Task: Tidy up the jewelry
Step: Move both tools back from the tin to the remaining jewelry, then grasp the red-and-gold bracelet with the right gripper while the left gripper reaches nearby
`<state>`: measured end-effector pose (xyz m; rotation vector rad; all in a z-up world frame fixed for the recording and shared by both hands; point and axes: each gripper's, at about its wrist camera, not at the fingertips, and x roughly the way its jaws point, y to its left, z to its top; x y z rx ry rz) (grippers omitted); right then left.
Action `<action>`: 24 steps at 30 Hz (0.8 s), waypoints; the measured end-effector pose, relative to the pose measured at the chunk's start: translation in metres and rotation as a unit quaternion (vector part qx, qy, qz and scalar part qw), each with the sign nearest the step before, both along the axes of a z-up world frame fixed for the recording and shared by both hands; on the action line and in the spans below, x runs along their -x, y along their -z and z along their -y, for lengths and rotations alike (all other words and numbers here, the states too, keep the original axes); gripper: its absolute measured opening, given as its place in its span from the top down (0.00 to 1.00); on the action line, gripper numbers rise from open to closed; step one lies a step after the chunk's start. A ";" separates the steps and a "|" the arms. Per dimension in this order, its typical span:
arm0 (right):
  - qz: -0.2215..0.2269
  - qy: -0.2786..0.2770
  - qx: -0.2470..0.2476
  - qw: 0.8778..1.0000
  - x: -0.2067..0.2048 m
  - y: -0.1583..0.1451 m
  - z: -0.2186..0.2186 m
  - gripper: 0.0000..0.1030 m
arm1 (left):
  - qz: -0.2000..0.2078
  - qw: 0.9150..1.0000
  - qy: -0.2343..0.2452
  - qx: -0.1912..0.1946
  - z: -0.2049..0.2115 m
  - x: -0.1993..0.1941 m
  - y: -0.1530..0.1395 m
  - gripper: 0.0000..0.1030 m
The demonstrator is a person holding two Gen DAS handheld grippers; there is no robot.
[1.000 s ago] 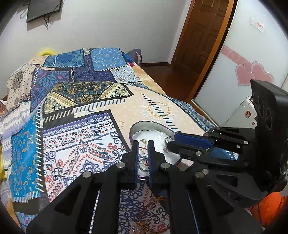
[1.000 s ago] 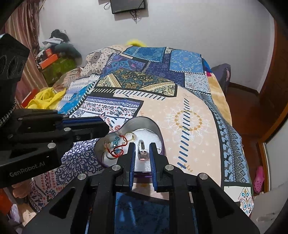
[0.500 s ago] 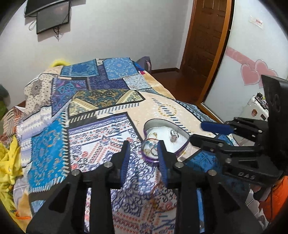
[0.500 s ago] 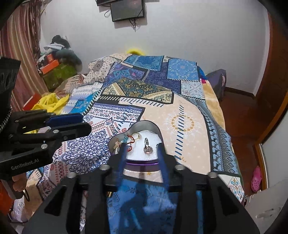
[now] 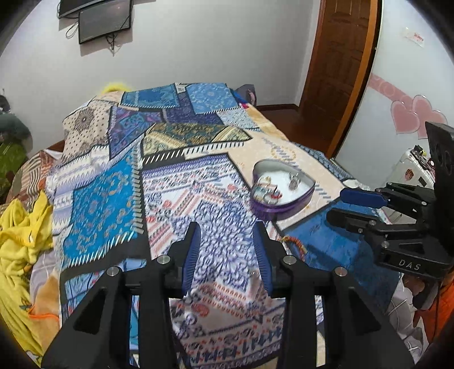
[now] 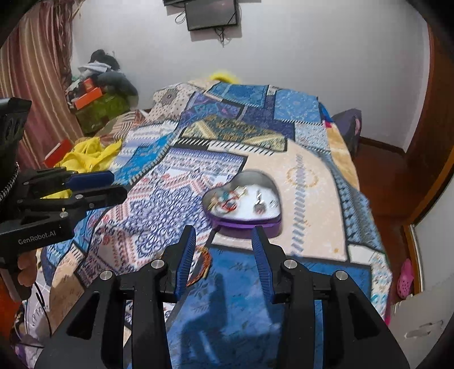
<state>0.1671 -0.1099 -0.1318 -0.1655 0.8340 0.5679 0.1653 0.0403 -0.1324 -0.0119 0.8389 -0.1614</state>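
Heart-shaped tin (image 6: 243, 210) (jewelry inside) on bedspread (image 5: 170, 204); left gripper (image 5: 227, 249) & right gripper (image 6: 224, 249) near tin, both wide open, empty.

White walls (image 6: 312, 56), patchwork bedspread (image 5: 170, 159) — wooden door (image 5: 337, 62)

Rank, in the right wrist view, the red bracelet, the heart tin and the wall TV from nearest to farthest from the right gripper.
From the right gripper:
1. red bracelet, on the bedspread beside the left finger.
2. heart tin, just ahead, slightly right.
3. wall TV, on the far wall beyond the bed.
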 end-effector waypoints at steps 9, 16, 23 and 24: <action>-0.045 -0.034 0.024 0.998 0.007 0.034 -0.028 0.43 | -0.023 1.000 -0.019 0.006 -0.020 0.018 0.020 0.64; -0.057 -0.047 0.073 0.995 0.011 0.055 -0.047 0.43 | -0.037 0.999 -0.032 0.018 -0.033 0.023 0.032 0.64; -0.035 -0.058 0.092 0.993 0.014 0.058 -0.049 0.44 | -0.048 0.998 -0.031 0.024 -0.033 0.020 0.041 0.64; -0.032 -0.059 0.093 0.993 0.014 0.058 -0.050 0.51 | -0.047 0.998 -0.029 0.024 -0.032 0.020 0.041 0.64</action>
